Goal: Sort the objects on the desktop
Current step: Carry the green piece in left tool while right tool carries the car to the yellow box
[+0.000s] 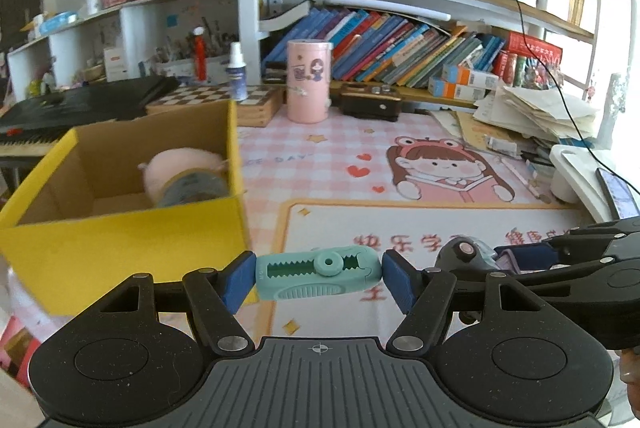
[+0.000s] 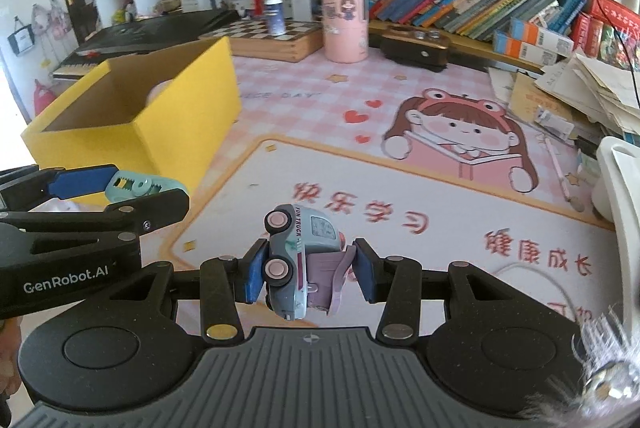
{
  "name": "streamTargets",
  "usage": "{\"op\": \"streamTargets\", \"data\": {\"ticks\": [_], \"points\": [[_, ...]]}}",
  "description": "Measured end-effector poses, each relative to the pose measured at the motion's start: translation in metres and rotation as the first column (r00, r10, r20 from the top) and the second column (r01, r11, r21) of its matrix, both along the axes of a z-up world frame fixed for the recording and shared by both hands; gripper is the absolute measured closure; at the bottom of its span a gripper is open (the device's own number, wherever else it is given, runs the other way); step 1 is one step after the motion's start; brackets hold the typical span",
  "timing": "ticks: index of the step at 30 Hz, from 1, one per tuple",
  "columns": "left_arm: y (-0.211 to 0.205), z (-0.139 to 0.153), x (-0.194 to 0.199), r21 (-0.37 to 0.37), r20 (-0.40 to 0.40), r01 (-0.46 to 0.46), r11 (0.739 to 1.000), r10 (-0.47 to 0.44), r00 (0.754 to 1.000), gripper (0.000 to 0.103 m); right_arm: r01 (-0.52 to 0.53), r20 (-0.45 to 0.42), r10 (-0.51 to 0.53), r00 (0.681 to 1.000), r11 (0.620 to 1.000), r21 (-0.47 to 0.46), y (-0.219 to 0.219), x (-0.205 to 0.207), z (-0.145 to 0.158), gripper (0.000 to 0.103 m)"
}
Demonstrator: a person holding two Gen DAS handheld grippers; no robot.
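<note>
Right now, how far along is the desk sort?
Done: a pink plush toy already lies in the yellow box. In hand: the left claw grips a teal correction-tape dispenser, and the right claw grips a toy truck; both are off the mat, beside the box. Left: dropping both in. Nothing else loose shows on the mat.
</note>
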State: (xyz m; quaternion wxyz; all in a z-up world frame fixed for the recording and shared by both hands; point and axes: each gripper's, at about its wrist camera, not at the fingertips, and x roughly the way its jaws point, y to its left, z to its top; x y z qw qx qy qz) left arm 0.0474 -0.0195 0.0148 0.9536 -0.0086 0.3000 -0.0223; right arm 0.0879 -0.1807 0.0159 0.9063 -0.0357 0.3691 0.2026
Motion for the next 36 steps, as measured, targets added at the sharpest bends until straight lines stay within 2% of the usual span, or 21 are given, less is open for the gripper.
{"op": "streamTargets", "data": {"ticks": [20,36], "points": [[0.066,0.01,-0.072,-0.047,0.047,-0.111,0.993,0.113,0.992,0.034,-0.095,0.048,0.095,0.994,0.995,-0.012,0.06,-0.068,0.012,0.061],[0.1,0.016,-0.102,-0.039,0.084,-0.179,0.983,0.182,0.98,0.034,-0.158,0.071,0.157,0.985,0.987,0.003,0.097,-0.089,0.016,0.061]]}}
